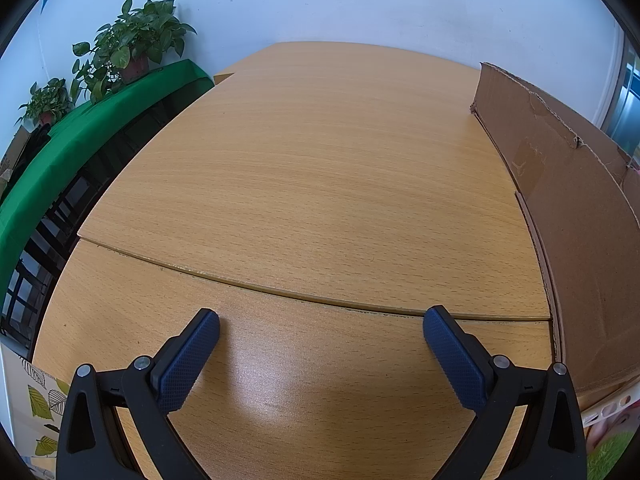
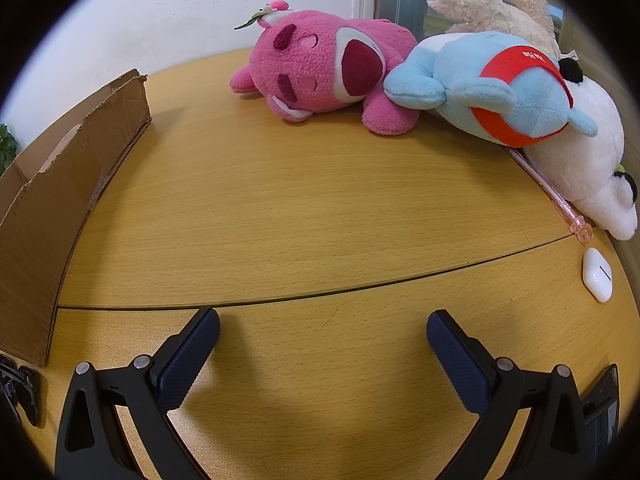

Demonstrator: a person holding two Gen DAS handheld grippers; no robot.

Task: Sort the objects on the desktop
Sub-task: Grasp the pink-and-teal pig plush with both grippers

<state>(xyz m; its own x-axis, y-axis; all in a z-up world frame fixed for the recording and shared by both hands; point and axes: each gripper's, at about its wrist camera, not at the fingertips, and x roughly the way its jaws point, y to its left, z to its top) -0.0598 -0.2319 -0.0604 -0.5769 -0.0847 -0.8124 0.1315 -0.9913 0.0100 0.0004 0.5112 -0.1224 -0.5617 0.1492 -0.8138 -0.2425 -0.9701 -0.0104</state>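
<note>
In the right wrist view, the cardboard box [image 2: 60, 184] stands at the left edge, the pink plush [image 2: 320, 68] lies on its side at upper centre, the blue plush [image 2: 500, 96] leans on it at upper right, and the pink pen [image 2: 552, 196] runs diagonally toward the white earbud case [image 2: 597, 275] at right. The plush looks soft and light, best pinched at a limb; the pen looks thin and slippery, best gripped mid-shaft across its axis. The left gripper [image 1: 320, 352] and right gripper [image 2: 322, 352] both gape apart, empty.

wooden desk [image 2: 280, 208] — plush toys [image 2: 320, 68], box [image 2: 60, 184]

Plush toys [image 2: 360, 72], pen [image 2: 552, 192], earbud case [image 2: 597, 275] on desk [image 2: 280, 200].
</note>
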